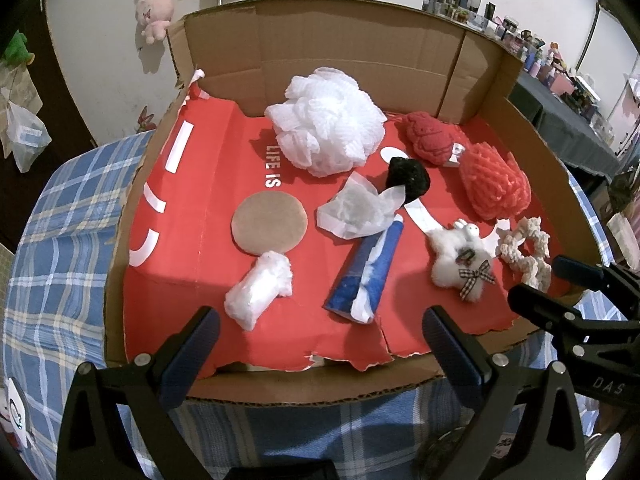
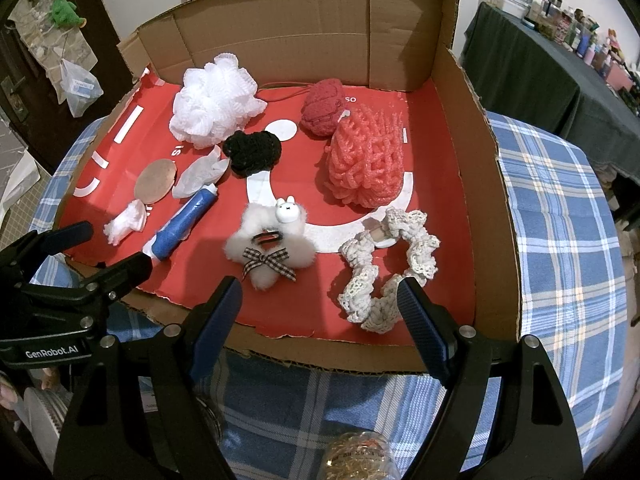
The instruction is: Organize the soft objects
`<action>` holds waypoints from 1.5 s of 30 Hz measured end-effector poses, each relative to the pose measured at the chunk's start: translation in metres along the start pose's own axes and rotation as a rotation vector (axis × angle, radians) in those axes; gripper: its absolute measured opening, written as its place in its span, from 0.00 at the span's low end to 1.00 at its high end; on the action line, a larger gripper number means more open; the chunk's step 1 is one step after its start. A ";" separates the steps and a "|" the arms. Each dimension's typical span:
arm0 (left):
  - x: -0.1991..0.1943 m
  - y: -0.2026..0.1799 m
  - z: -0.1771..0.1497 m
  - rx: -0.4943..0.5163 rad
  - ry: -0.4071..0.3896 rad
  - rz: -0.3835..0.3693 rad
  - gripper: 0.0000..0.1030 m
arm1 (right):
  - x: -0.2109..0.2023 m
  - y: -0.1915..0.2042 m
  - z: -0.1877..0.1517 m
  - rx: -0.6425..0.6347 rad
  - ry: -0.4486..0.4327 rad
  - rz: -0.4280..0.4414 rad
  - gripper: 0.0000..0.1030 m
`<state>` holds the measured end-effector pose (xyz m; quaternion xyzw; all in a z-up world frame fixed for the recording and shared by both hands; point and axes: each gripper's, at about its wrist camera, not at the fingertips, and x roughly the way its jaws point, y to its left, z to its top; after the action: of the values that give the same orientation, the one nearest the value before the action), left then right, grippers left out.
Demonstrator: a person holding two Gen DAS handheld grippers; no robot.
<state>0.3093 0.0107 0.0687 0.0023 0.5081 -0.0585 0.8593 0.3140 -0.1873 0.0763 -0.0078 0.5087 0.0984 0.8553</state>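
Note:
An open cardboard box [image 1: 344,44] [image 2: 468,184] with a red floor holds soft items: a white mesh pouf [image 1: 326,126] [image 2: 214,104], a dark red knitted ball [image 1: 432,140] [image 2: 324,108], a coral foam net [image 1: 496,182] [image 2: 366,162], a black crocheted piece [image 1: 408,178] [image 2: 252,154], a white fluffy scrunchie with a bow [image 1: 460,262] [image 2: 270,244], a cream lace scrunchie [image 1: 524,250] [image 2: 384,268], a blue-white roll [image 1: 368,276] [image 2: 184,226], a tan round pad [image 1: 270,224] [image 2: 155,181], white wads [image 1: 258,290] [image 2: 126,222]. My left gripper [image 1: 320,330] and right gripper [image 2: 320,300] are open and empty at the box's near edge.
The box sits on a blue plaid tablecloth [image 1: 60,248] [image 2: 560,208]. A crumpled white wrapper [image 1: 356,210] [image 2: 200,174] lies mid-box. A dark-clothed table with small items [image 2: 532,60] stands at right. Plush toys [image 1: 154,12] hang on the wall.

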 end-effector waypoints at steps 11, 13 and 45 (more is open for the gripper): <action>-0.001 -0.001 -0.001 0.003 -0.002 0.002 1.00 | 0.000 0.000 0.000 0.001 0.000 0.000 0.77; -0.001 0.000 -0.001 0.002 -0.002 0.001 1.00 | 0.000 0.000 0.000 0.001 -0.001 0.000 0.77; -0.208 0.012 -0.100 -0.017 -0.499 -0.054 1.00 | -0.199 0.039 -0.127 -0.118 -0.512 -0.027 0.99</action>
<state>0.1242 0.0494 0.2014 -0.0330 0.2807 -0.0761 0.9562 0.1049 -0.1958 0.1921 -0.0395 0.2687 0.1153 0.9555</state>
